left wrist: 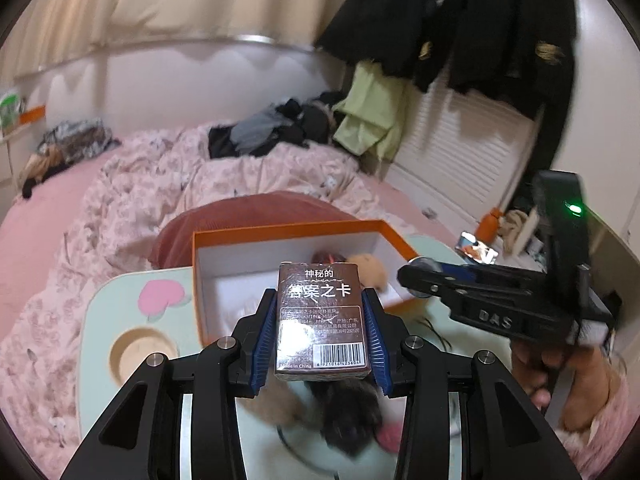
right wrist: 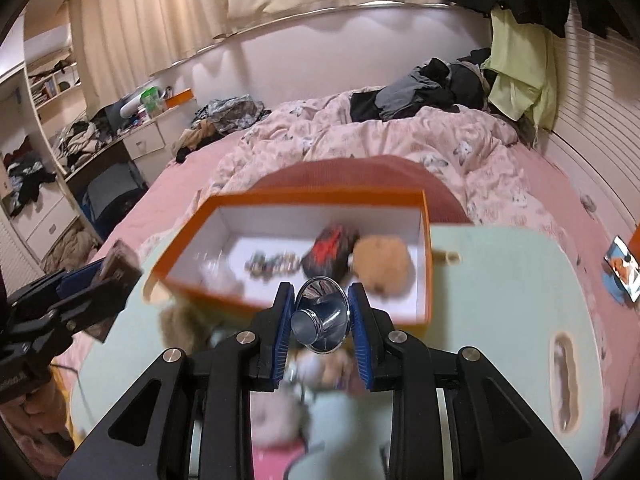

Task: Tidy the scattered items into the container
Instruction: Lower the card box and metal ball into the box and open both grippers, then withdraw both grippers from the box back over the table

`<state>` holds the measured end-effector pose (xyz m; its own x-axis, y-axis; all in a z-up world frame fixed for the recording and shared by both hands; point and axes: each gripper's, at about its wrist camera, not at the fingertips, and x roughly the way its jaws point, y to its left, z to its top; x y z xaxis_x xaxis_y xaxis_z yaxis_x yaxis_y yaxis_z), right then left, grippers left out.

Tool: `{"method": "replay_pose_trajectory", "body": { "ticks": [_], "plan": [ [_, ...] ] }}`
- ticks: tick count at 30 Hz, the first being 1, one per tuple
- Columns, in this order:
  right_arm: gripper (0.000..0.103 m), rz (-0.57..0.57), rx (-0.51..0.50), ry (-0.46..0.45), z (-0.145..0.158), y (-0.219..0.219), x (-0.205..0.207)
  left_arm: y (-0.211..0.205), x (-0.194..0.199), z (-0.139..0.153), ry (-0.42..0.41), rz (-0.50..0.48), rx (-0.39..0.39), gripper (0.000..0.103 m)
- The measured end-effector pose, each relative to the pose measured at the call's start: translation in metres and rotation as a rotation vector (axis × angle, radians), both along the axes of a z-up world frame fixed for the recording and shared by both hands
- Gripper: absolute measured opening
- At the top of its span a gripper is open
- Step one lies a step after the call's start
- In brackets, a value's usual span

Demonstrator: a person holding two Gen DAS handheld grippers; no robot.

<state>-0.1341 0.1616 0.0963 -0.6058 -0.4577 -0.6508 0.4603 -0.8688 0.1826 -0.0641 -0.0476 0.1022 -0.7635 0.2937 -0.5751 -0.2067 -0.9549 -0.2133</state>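
Pale green counter [right wrist: 500, 280] on the bed carries my orange box [left wrist: 280, 230]. Left gripper [left wrist: 320, 332] jaws clamp the card pack [left wrist: 322, 320]; right gripper [right wrist: 320, 320] jaws pinch a slick chrome funnel [right wrist: 320, 316], which I fear could squirt out short of the box.

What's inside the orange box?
Inside the orange box lie a tan fluffy toy, a dark thing with red on it and a blurry beaded string. The near wall hides the front floor.
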Motion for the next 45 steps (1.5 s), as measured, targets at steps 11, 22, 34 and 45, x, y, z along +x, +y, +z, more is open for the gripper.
{"method": "replay_pose_trajectory", "body": {
  "ticks": [11,22,34,45],
  "plan": [
    [0.029,-0.087,0.077,-0.028,-0.015,-0.015,-0.051,0.006,-0.07,-0.037,-0.104,0.093,-0.059,0.04],
    [0.065,-0.116,0.046,0.021,-0.009,0.001,-0.042,0.011,-0.05,-0.03,-0.053,0.101,-0.12,0.074],
    [0.065,-0.03,0.074,0.033,-0.002,0.024,0.055,0.009,0.044,-0.026,-0.023,0.041,-0.076,0.084],
    [0.065,-0.041,0.192,-0.063,-0.058,0.032,0.1,0.018,0.1,-0.086,-0.159,0.031,-0.126,0.085]
  ]
}}
